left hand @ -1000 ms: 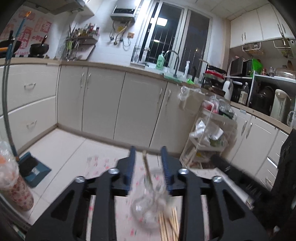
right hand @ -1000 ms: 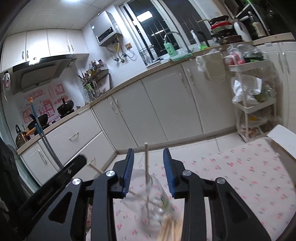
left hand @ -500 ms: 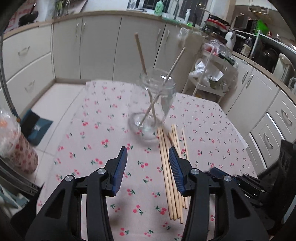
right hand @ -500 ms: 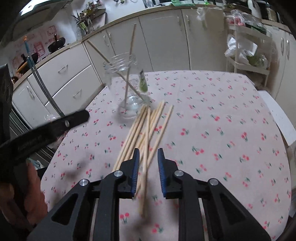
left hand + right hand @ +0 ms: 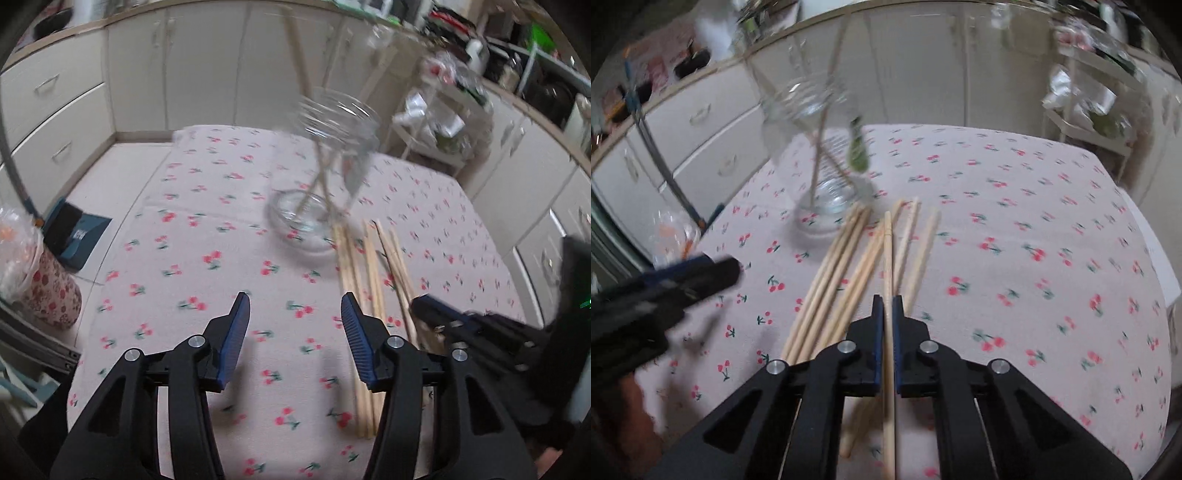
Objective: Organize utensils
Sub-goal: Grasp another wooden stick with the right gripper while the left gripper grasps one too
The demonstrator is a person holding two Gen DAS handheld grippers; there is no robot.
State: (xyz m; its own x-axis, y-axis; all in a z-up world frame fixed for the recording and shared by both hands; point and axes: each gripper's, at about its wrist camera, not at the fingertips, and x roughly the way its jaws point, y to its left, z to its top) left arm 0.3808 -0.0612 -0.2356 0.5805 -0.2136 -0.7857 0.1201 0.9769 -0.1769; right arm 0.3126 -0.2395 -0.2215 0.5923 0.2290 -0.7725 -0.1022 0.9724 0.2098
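A: Fingers [image 5: 875, 332] of right gripper [image 5: 885, 301] just pinched shut on one chopstick [image 5: 887, 251] from the pile [image 5: 842, 273] by the jar [image 5: 816, 155]; half a sec ago they were only straddling it.

B: So pick's done, jar drop next. Left gripper [image 5: 295, 299]?

A: Both dipped twd cloth [image 5: 1034, 206], angled steeply down. Left jaws opening, nothing btwn them.
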